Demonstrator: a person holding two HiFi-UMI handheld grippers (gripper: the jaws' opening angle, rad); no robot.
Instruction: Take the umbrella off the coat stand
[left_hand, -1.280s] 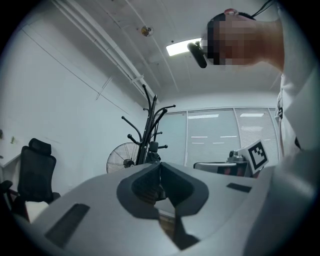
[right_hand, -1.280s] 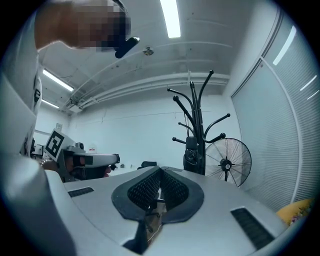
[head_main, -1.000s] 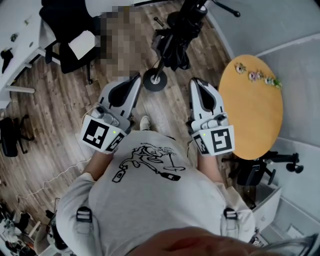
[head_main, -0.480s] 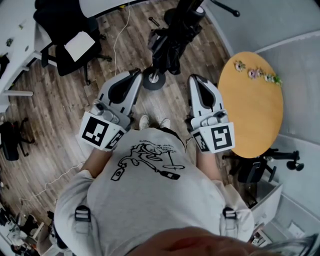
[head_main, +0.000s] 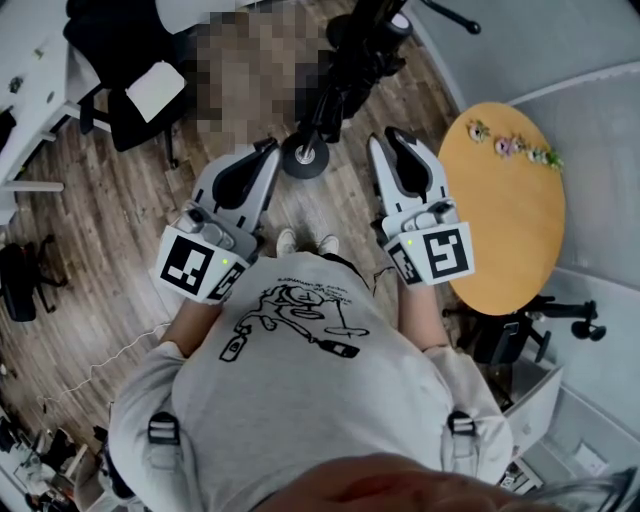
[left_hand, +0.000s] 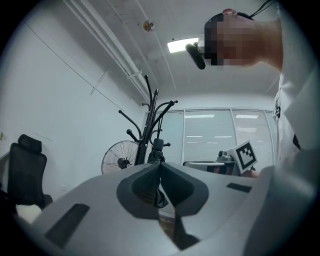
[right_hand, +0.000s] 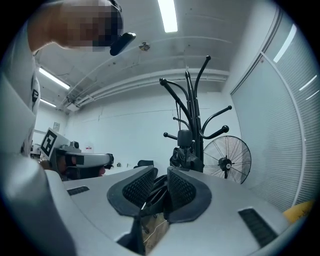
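A black coat stand (head_main: 340, 70) rises from a round base (head_main: 304, 157) on the wooden floor just ahead of me. A folded black umbrella (head_main: 352, 78) hangs on it; in the right gripper view the umbrella (right_hand: 186, 152) shows below the stand's curved hooks (right_hand: 192, 100). My left gripper (head_main: 272, 150) is shut with nothing in it, left of the base, and points at the stand (left_hand: 150, 125). My right gripper (head_main: 385, 140) is right of the base; its jaws are opening by a narrow gap (right_hand: 161, 176) and hold nothing. Neither gripper touches the umbrella.
A round wooden table (head_main: 505, 220) with small flowers (head_main: 512, 148) stands close on my right. Black office chairs (head_main: 130, 95) and a white desk (head_main: 25, 90) are at the left. A floor fan (right_hand: 227, 161) stands beside the stand. Cables run over the floor.
Both grippers have moved forward toward the stand's base, which is now closer between them. The umbrella still hangs on the stand.
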